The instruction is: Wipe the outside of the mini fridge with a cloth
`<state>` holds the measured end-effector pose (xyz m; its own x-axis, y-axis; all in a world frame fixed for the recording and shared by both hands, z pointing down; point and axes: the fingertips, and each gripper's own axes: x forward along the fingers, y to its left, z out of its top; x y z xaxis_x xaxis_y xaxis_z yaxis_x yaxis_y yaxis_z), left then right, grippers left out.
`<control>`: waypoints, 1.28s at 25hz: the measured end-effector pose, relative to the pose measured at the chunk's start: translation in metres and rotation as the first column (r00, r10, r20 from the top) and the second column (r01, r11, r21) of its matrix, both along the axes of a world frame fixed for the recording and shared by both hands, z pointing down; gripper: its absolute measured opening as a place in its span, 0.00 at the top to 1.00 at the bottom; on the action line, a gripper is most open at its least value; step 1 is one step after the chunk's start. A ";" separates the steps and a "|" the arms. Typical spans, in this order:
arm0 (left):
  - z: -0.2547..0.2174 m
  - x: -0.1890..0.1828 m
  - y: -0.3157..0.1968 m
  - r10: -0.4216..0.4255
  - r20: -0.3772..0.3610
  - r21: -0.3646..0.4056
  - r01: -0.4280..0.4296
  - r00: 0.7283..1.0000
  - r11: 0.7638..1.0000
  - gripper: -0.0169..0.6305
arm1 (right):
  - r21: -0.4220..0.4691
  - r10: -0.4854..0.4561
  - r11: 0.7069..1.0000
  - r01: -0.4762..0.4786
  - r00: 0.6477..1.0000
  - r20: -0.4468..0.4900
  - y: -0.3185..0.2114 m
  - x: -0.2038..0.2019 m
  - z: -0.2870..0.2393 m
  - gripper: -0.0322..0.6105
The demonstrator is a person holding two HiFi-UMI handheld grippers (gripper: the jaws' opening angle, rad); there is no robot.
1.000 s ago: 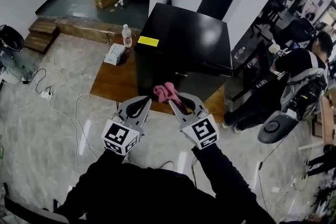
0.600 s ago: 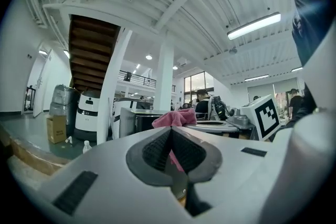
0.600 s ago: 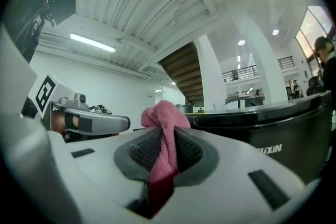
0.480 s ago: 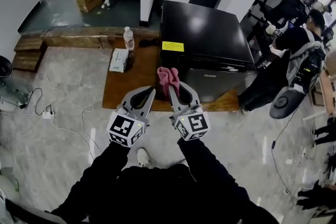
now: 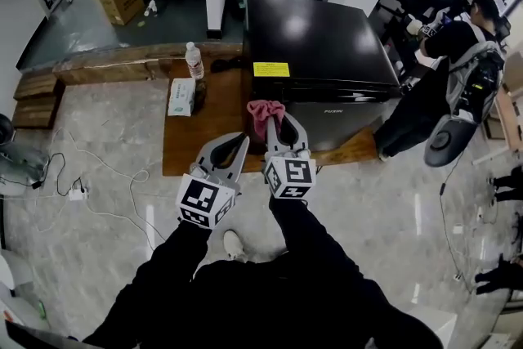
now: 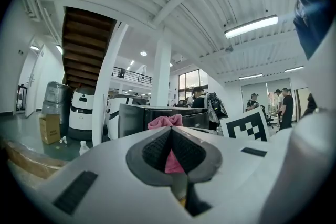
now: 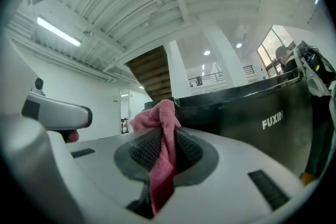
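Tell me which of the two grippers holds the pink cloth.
The right gripper: the cloth is pinched between its jaws. The left gripper is shut on nothing.

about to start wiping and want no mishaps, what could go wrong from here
The pink cloth is only pinched by a fold in the jaws of the right gripper; dragging it over the mini fridge may pull it out. The water bottle standing on the wooden platform beside the fridge could get knocked over.

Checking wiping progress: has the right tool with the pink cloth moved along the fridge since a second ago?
Yes. The right tool, shut on the pink cloth, has shifted left along the front of the mini fridge, toward its left corner.
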<state>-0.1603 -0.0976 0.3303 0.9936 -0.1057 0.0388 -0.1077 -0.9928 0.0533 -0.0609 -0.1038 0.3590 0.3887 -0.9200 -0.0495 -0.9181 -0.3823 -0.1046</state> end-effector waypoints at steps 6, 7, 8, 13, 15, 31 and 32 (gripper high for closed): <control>0.018 0.030 0.012 0.005 0.016 -0.006 -0.005 1.000 1.000 0.96 | -0.001 0.018 1.000 -0.018 0.999 0.028 0.012 0.013 0.002 0.86; 0.020 0.036 0.014 -0.001 0.018 -0.005 0.001 1.000 1.000 0.96 | 0.000 0.012 1.000 -0.012 1.000 0.027 0.015 0.016 0.001 0.86; 0.021 0.042 0.016 -0.010 0.018 -0.005 0.010 1.000 1.000 0.96 | -0.001 0.004 1.000 -0.004 1.000 0.025 0.018 0.020 0.001 0.86; 0.022 0.073 0.027 -0.038 0.018 -0.006 0.039 0.999 0.999 0.96 | 0.001 -0.023 1.000 0.023 1.000 0.009 0.044 0.046 -0.001 0.86; 0.023 0.090 0.034 -0.039 0.018 -0.008 0.039 0.999 0.999 0.96 | 0.007 -0.028 1.000 0.028 1.000 -0.002 0.055 0.060 -0.002 0.86; 0.031 0.222 0.151 0.024 -0.035 0.003 -0.024 0.999 1.000 0.96 | 0.057 0.001 0.998 0.000 1.000 -0.017 0.177 0.190 0.001 0.86; 0.030 0.232 0.156 0.033 -0.035 -0.001 -0.033 0.999 0.999 0.96 | 0.061 0.012 0.998 -0.012 1.000 -0.011 0.183 0.203 -0.001 0.86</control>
